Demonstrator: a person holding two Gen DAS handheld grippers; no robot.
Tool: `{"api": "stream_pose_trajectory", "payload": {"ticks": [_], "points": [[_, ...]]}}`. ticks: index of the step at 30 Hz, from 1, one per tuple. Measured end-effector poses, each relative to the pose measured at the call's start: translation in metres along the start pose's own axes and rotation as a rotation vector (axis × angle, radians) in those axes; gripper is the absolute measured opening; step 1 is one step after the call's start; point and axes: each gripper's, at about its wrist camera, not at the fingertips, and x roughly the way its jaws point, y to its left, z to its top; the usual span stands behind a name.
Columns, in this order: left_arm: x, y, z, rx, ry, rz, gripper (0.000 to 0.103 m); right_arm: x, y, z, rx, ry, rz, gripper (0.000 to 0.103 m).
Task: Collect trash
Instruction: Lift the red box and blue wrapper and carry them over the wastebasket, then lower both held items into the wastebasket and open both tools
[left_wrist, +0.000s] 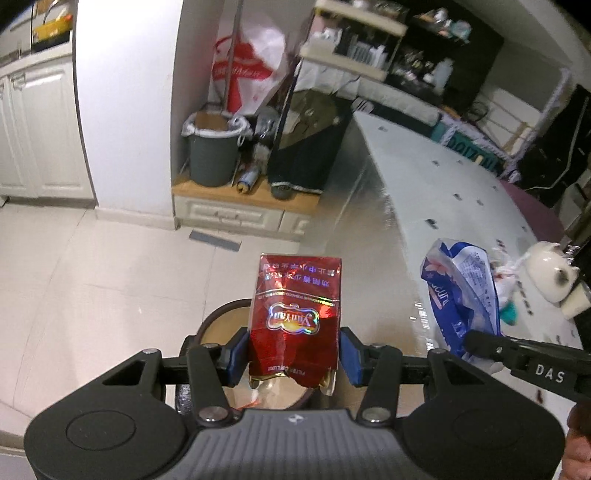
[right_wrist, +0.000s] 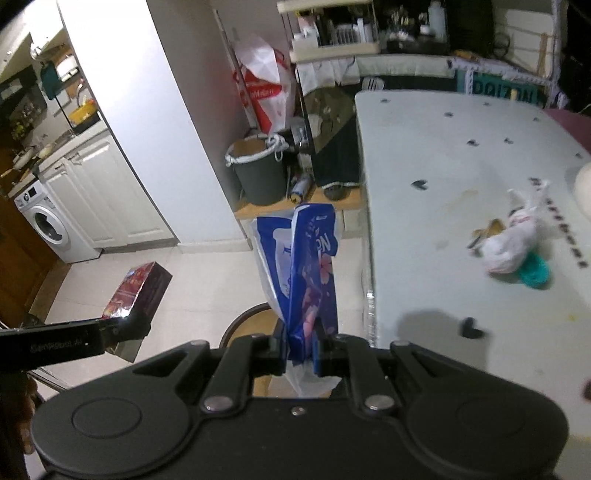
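My left gripper is shut on a crumpled red cigarette pack, held upright above a round wooden stool. The pack also shows in the right wrist view at the left. My right gripper is shut on a blue and white plastic wrapper, held up over the floor beside the white table. The wrapper also shows in the left wrist view. A grey trash bin with a white liner stands on a low wooden platform ahead; it shows in the right wrist view too.
A knotted white plastic bag with a teal item lies on the table. A white teapot stands at the table's right. A red and white shopping bag, a dark covered cabinet and a spray can crowd the bin. A washing machine stands at left.
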Motion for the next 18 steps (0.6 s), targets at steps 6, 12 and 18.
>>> {"api": "stream_pose_trajectory", "payload": {"ticks": [6,12,18], "points": [[0.050,0.038,0.025,-0.026,0.076,0.006,0.051,0.068,0.012,0.015,0.028,0.080,0.000,0.013],[0.116,0.068,0.026,-0.110,0.215,-0.020,0.051,0.139,0.014,0.018,0.057,0.213,0.001,0.013],[0.182,0.088,0.012,-0.181,0.353,-0.014,0.051,0.208,0.011,0.004,0.102,0.371,0.004,0.013]]}}
